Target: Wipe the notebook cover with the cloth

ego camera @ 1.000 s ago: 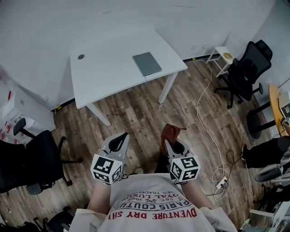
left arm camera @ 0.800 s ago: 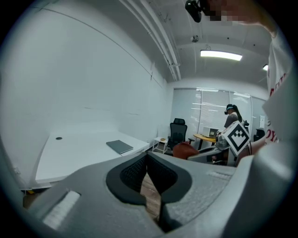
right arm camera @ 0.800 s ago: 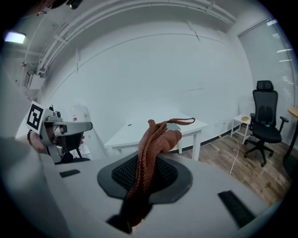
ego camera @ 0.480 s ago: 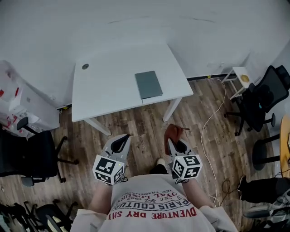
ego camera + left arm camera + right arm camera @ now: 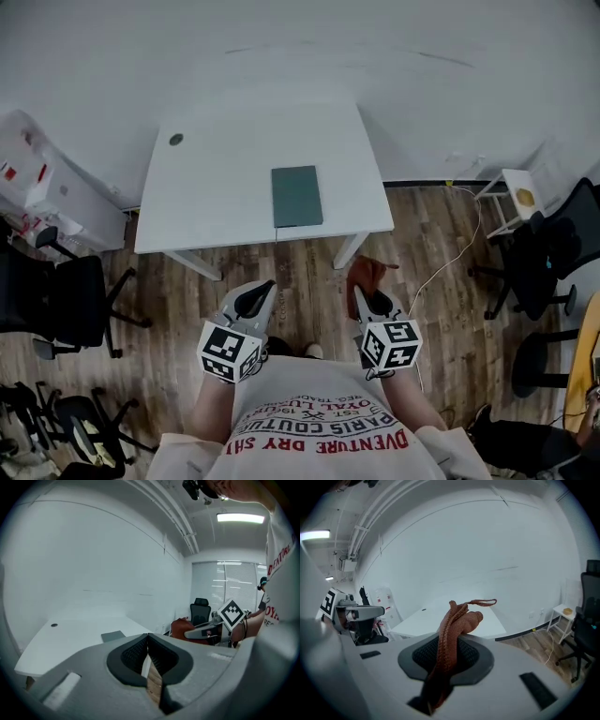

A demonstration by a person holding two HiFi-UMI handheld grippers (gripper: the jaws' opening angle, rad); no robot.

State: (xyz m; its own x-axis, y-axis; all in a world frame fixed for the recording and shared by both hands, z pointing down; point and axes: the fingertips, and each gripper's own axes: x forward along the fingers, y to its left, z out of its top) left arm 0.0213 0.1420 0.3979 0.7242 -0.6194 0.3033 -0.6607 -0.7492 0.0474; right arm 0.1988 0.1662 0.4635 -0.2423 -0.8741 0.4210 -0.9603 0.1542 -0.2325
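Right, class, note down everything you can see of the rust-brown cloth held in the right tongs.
The rust-brown cloth looks like a coarse, knitted fabric, bunched into a ropy bundle with a thin loop at its top. It is clamped between the jaws of the right tongs and sticks out past their tips, with one end trailing back between them. In the head view it is held above the wooden floor, short of the white table, and touches nothing but the tongs.

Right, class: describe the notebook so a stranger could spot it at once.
Find the white desk against the wall. The notebook lies flat at its near edge, right of centre. It is the only dark, grey-green rectangle on that white top.
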